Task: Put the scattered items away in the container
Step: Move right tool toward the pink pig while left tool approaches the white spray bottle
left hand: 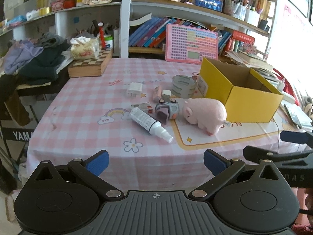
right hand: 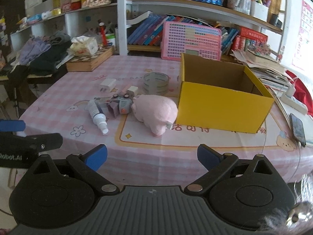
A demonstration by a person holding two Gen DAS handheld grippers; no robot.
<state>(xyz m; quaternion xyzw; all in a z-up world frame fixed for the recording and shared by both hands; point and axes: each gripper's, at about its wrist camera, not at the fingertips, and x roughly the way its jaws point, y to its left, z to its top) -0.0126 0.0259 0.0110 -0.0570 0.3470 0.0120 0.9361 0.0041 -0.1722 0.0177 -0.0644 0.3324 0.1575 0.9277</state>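
An open yellow cardboard box [left hand: 252,101] [right hand: 223,105] stands on the pink checked tablecloth, nothing visible inside. Left of it lie a pink plush pig [left hand: 207,113] [right hand: 156,111], a grey toy car [left hand: 168,109] [right hand: 121,105], a white spray bottle [left hand: 148,122] [right hand: 97,117], a clear tape roll [left hand: 183,86] [right hand: 156,83], a white charger [left hand: 134,89] [right hand: 107,84], a pink eraser [left hand: 157,93] and a small white block [left hand: 166,94] [right hand: 132,90]. My left gripper [left hand: 156,163] and right gripper [right hand: 152,157] both hover open and empty before the table's near edge.
A chessboard box [left hand: 91,64] with a tissue pack sits at the table's back left, beside piled clothes [left hand: 35,58]. A pink keyboard toy [left hand: 191,43] leans on bookshelves behind. A phone [right hand: 297,130], cable and papers lie right of the box.
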